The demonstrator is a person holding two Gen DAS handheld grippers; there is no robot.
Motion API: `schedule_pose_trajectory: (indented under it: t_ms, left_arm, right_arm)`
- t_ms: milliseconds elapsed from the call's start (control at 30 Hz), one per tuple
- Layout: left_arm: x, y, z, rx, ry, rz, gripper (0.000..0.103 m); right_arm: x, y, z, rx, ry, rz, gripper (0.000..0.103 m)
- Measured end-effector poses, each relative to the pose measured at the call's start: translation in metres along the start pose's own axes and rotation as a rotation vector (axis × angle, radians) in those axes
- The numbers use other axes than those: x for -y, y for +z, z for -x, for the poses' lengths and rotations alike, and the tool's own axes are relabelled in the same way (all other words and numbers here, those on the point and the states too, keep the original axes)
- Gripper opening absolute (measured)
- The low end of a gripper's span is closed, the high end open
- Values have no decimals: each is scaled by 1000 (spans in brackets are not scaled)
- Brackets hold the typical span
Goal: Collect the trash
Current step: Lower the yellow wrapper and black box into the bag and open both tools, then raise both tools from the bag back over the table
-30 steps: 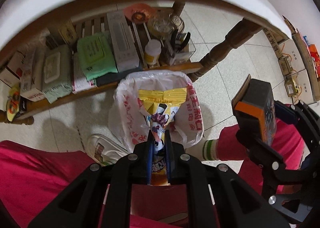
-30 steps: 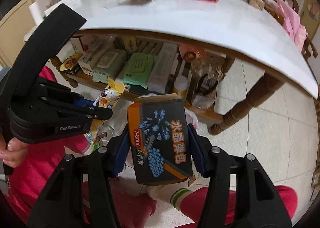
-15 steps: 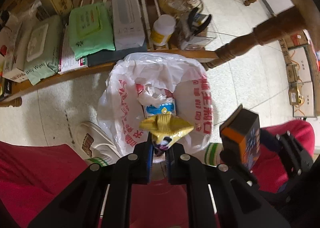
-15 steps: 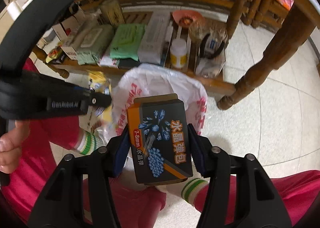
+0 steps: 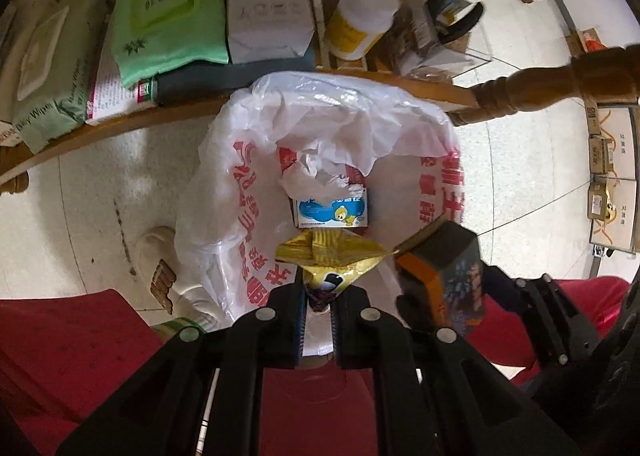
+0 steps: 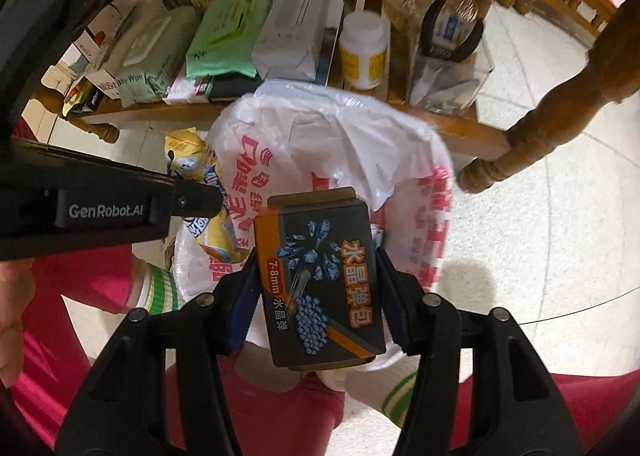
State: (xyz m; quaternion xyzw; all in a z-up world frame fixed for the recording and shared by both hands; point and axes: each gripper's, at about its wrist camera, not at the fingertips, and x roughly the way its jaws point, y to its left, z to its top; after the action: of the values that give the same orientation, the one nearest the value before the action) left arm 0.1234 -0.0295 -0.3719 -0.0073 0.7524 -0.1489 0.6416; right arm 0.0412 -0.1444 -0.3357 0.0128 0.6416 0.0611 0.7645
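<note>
Left tongs (image 5: 318, 296) pinch my yellow snack wrapper (image 5: 332, 256); right tongs (image 6: 316, 288) clamp the dark box (image 6: 320, 280), both held just above the trash bag (image 5: 248, 176) below them, ready to drop.

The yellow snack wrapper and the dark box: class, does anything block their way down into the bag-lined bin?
Nothing visible does. The bin bag gapes open below the yellow snack wrapper in the left gripper and the dark box in the right gripper. Only a small carton and crumpled plastic lie inside.
</note>
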Motion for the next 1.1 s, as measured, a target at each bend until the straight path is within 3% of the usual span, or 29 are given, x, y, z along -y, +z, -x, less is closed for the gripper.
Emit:
schedule_pose_trajectory:
  t_ms: [367, 567, 1100]
  left_arm:
    - [-6, 10, -23, -50, 8, 33, 11]
    - [-5, 11, -29, -65, 29, 16, 16]
    - [-2, 8, -16, -49, 67, 1, 56]
  right_arm:
    - [-3, -1, -28, -48, 21, -8, 54]
    - [-4, -1, -30, -37, 30, -8, 69]
    - [-9, -3, -17, -20, 56, 8, 71]
